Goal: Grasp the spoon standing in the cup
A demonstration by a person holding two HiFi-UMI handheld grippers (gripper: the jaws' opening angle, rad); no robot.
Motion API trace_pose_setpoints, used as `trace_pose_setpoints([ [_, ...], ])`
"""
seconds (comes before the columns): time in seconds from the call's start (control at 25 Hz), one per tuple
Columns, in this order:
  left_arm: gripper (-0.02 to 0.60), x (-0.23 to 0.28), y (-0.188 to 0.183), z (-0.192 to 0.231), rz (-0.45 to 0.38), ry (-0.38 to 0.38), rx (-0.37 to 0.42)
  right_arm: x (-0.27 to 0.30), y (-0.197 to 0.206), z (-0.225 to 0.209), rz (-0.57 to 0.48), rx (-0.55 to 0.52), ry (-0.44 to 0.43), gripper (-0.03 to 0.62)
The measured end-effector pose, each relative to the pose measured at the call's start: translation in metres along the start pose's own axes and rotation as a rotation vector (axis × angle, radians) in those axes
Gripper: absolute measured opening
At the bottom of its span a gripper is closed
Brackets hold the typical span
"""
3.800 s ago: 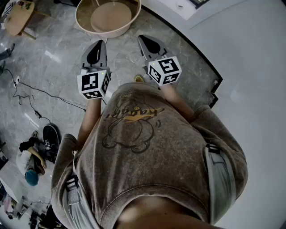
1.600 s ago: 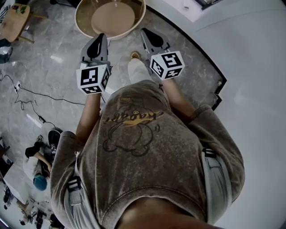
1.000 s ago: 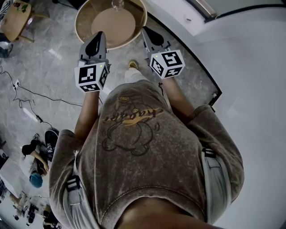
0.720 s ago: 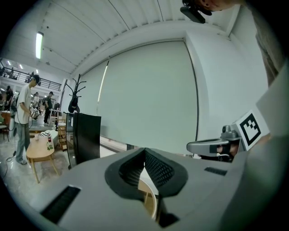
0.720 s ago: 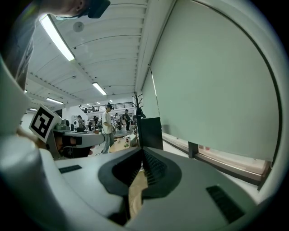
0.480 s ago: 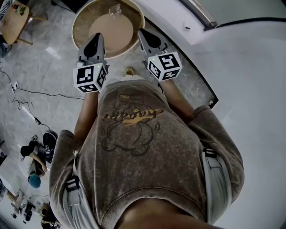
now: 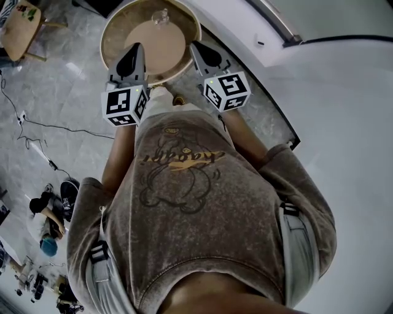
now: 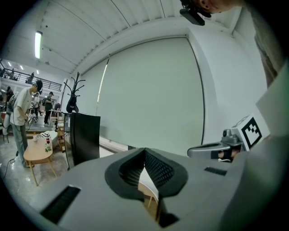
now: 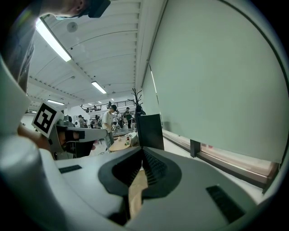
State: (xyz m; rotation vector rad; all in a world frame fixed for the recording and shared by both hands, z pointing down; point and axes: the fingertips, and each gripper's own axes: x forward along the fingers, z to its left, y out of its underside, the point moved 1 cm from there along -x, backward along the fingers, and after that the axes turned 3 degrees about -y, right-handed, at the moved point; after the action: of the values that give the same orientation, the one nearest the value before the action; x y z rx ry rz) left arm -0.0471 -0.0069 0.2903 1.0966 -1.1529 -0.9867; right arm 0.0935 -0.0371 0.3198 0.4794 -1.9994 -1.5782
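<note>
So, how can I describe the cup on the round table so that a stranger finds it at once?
Start from the round wooden table with a raised rim, in front of the person. A small cup stands on its far side, close to the rim. It is clear glass, and the only thing visible on the tan tabletop.

Right gripper (image 9: pixel 143 151): jaws closed tip to tip, nothing between. Left gripper (image 9: pixel 103 132) alongside at left. Beyond: black panel (image 9: pixel 150 131), coat stand (image 9: pixel 137 97), standing people (image 9: pixel 108 124).
</note>
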Motion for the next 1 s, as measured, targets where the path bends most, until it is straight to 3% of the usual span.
trace_pose_setpoints([
  [1.0,0.018,0.106,-0.004,0.083,0.022,0.221,0.023,0.122,-0.019,-0.026,0.009,0.029,0.129,0.020],
])
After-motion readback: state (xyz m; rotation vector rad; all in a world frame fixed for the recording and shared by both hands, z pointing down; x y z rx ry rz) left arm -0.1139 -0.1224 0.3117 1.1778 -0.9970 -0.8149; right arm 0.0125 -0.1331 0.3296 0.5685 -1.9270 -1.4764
